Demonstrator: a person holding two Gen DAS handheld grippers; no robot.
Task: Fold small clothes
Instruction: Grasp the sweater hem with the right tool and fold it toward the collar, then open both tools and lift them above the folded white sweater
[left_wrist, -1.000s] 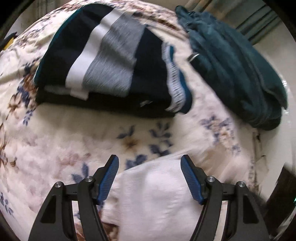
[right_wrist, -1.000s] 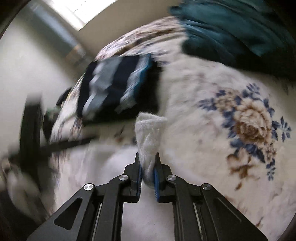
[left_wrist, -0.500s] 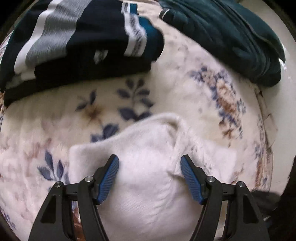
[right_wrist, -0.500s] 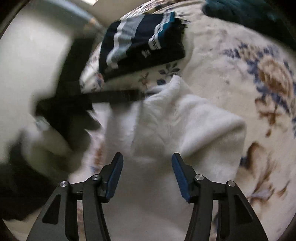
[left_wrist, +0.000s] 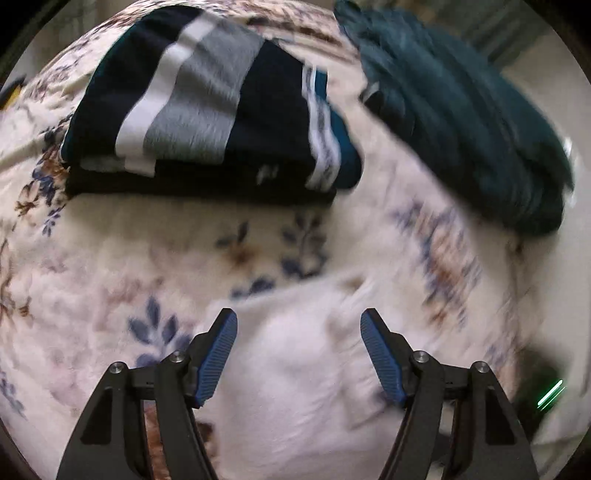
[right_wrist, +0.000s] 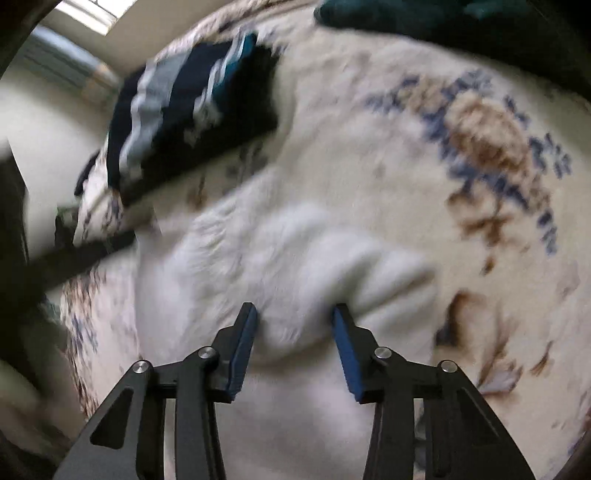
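Note:
A white fluffy garment (left_wrist: 299, 373) lies crumpled on the floral blanket (left_wrist: 110, 266), right in front of both grippers. My left gripper (left_wrist: 299, 325) is open, its blue pads on either side of the white cloth, holding nothing. In the right wrist view the white garment (right_wrist: 266, 258) shows a raised fold. My right gripper (right_wrist: 295, 314) is open over that fold, jaws apart, the cloth between them but not clamped. Both views are motion-blurred.
A folded navy top with grey and white stripes (left_wrist: 207, 110) lies on the blanket behind the white garment, also in the right wrist view (right_wrist: 184, 122). A dark teal garment (left_wrist: 461, 122) is heaped at the far right. The blanket's edge runs along the right.
My right gripper let go of the white cloth a second ago and stays open, now narrower over the fold. My left gripper pulled back, so the striped top shows more fully again.

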